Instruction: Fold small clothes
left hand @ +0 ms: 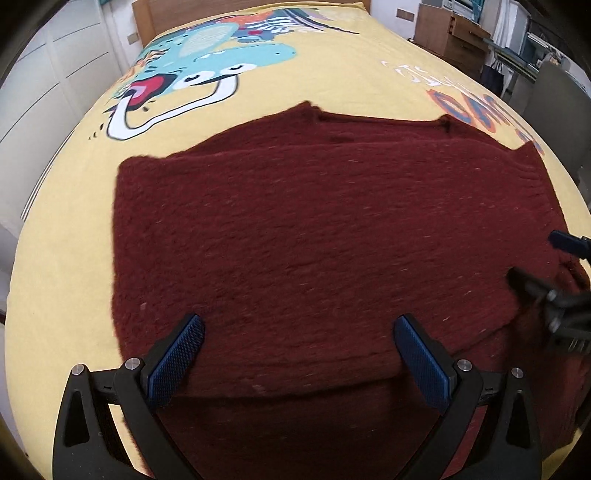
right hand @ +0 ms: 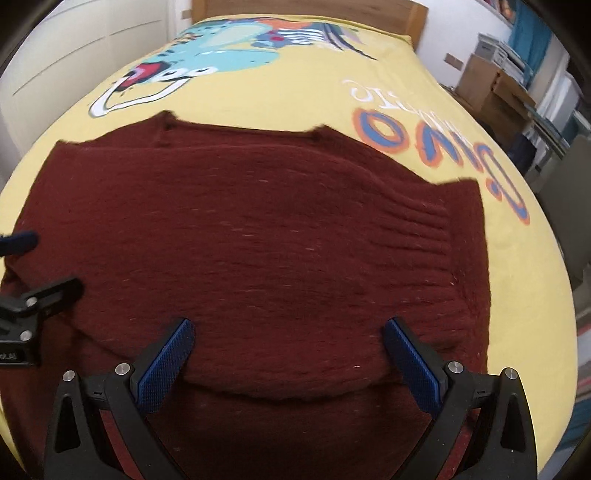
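Observation:
A dark red knitted sweater [left hand: 314, 229] lies folded on the yellow bed cover, its upper layer ending in an edge just in front of both grippers. My left gripper [left hand: 299, 325] hovers over the sweater's near left part, jaws wide open, nothing between the blue pads. The right gripper [left hand: 535, 258] shows at that view's right edge. In the right wrist view the same sweater [right hand: 258, 240] fills the middle, with a ribbed cuff on its right side. My right gripper [right hand: 288, 328] is open above the near edge, and the left gripper [right hand: 40, 262] peeks in at the left.
The bed cover [left hand: 332, 77] is yellow with a cartoon dinosaur print and orange-blue letters [right hand: 424, 144]. A wooden headboard [right hand: 303, 7] stands at the far end. White wardrobe doors [left hand: 55, 74] are to the left. Boxes and shelves [right hand: 495, 85] crowd the right side.

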A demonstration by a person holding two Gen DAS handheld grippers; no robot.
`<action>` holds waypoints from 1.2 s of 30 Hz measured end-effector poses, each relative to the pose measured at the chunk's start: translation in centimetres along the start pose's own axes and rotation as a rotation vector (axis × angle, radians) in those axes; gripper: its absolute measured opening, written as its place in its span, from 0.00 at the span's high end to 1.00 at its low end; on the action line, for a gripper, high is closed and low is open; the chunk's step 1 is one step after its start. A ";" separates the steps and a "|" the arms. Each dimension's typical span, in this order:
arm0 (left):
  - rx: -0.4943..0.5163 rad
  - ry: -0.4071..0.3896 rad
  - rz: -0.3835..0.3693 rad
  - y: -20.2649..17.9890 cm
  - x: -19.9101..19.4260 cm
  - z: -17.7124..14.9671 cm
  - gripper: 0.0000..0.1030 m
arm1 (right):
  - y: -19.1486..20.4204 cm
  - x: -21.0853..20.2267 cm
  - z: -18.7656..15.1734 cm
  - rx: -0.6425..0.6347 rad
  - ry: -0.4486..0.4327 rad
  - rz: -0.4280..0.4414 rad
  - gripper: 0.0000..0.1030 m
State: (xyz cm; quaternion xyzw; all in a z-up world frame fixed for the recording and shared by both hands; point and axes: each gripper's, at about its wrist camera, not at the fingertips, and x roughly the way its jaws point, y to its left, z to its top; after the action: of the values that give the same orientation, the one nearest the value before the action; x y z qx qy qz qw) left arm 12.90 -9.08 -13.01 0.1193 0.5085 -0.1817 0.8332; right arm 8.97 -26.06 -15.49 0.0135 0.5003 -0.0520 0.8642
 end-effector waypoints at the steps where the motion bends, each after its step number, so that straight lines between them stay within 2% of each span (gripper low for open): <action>1: -0.010 0.000 0.000 0.6 0.0 -0.1 0.01 | -0.5 0.0 0.0 0.003 -0.001 -0.005 0.01; 5: -0.020 0.006 0.005 2.4 0.2 -0.5 0.01 | -3.2 0.2 0.0 0.032 0.008 -0.027 0.01; 7: -0.043 0.005 -0.022 3.1 0.4 -0.8 0.01 | -4.3 0.3 -0.3 0.045 0.014 -0.046 0.01; 10: -0.082 0.024 -0.048 3.7 0.5 -0.9 0.01 | -6.1 0.7 -1.0 0.112 0.018 0.000 0.01; 14: -0.078 0.089 -0.051 3.6 0.5 0.0 0.01 | -6.0 0.3 -1.1 0.101 0.010 0.006 0.01; 17: -0.117 0.118 -0.078 4.3 -1.0 0.9 0.01 | -6.1 -0.9 -0.8 0.113 0.021 0.018 0.01; 23: -0.124 -0.001 -0.123 5.0 -8.5 1.0 0.01 | -7.1 -6.7 0.0 0.116 -0.015 0.053 0.01; 26: -0.119 -0.022 -0.135 5.6 -12.2 -0.1 0.01 | -7.7 -9.9 -1.0 0.092 -0.031 0.047 0.01; 29: -0.097 -0.016 -0.131 5.9 -14.4 -2.1 0.01 | -8.6 -12.7 -3.3 0.098 -0.038 0.039 0.01; 32: -0.081 0.017 -0.118 6.0 -15.4 -5.1 0.01 | -9.3 -14.2 -6.1 0.128 -0.032 0.046 0.01; 36: -0.086 0.083 -0.081 6.1 -14.6 -9.0 0.01 | -9.9 -14.9 -10.0 0.155 0.002 0.030 0.01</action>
State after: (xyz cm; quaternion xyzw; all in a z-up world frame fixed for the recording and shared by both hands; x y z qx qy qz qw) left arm 2.12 2.52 -3.97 0.0703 0.5544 -0.1882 0.8077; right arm -8.08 -34.00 -7.30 0.0882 0.4952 -0.0776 0.8608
